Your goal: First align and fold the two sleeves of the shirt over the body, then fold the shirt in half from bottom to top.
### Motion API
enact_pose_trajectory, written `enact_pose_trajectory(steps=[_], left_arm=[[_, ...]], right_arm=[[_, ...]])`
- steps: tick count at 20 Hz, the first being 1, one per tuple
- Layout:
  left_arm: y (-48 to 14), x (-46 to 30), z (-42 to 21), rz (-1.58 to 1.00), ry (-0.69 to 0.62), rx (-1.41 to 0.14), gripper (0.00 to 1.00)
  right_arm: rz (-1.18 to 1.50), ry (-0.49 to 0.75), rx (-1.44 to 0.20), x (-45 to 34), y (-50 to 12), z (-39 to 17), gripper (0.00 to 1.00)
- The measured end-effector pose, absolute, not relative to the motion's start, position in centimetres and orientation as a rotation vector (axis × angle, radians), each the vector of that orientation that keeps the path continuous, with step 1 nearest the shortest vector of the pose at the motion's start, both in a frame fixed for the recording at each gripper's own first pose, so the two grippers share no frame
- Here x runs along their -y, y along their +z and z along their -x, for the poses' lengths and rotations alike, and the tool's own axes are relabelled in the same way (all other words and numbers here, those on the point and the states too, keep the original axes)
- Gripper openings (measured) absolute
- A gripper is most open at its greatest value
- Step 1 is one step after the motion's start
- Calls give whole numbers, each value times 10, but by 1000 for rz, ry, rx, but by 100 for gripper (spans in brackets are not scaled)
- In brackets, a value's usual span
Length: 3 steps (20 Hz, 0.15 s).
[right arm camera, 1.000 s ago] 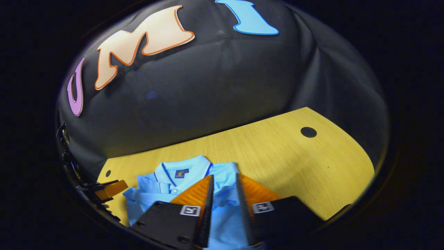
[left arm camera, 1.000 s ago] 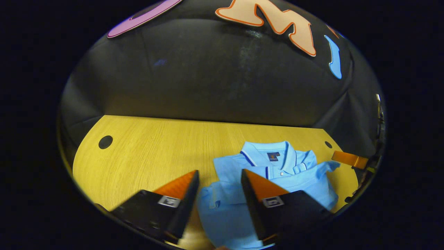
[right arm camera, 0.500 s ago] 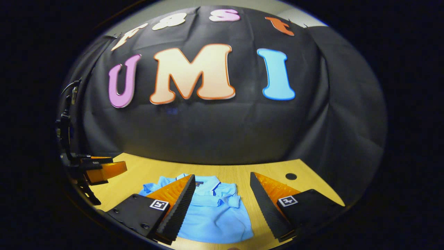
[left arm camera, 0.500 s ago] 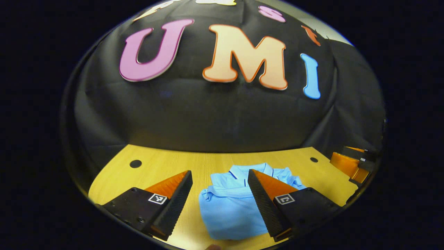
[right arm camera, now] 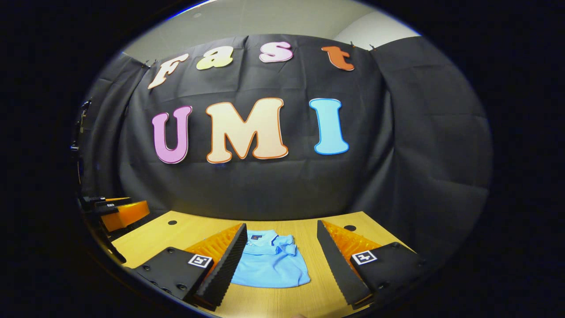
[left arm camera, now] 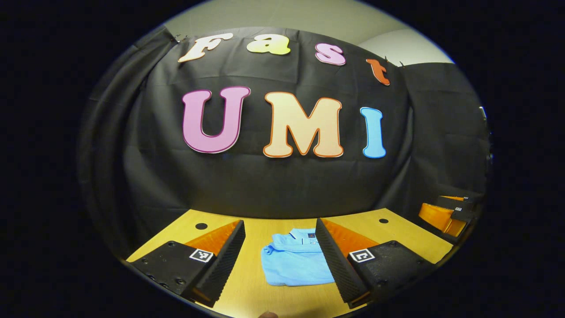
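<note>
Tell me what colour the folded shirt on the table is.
Light blue, with a darker stripe along the collar edge. The shirt shows best in the right gripper view.

Both grippers have been raised and drawn back from the shirt (left arm camera: pixel 296 265), which is now seen farther off in the left gripper view and the right gripper view. One second ago the right gripper (right arm camera: pixel 279 260) was nearly closed low over the cloth; its fingers are now spread wide, with nothing held. The left gripper (left arm camera: pixel 280 260) has also been lifted clear, its gap slightly widened. The shirt, loosely bunched a second ago, now lies on the table (left arm camera: pixel 393 227) as a flat folded rectangle.
</note>
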<state>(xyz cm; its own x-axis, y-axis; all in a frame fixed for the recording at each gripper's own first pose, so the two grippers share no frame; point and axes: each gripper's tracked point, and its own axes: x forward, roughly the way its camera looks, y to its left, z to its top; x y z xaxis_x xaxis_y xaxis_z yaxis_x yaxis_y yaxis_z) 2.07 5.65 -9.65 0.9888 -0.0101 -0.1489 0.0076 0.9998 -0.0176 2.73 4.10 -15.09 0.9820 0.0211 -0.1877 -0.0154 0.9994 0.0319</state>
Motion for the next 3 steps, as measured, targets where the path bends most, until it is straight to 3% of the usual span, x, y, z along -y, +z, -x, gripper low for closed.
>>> enact_pose_trajectory(steps=[3], left_arm=[[-89, -56, -2, 37, -7, -144, 95]], right_arm=[[-51, 24, -154, -45, -136, -10, 99]])
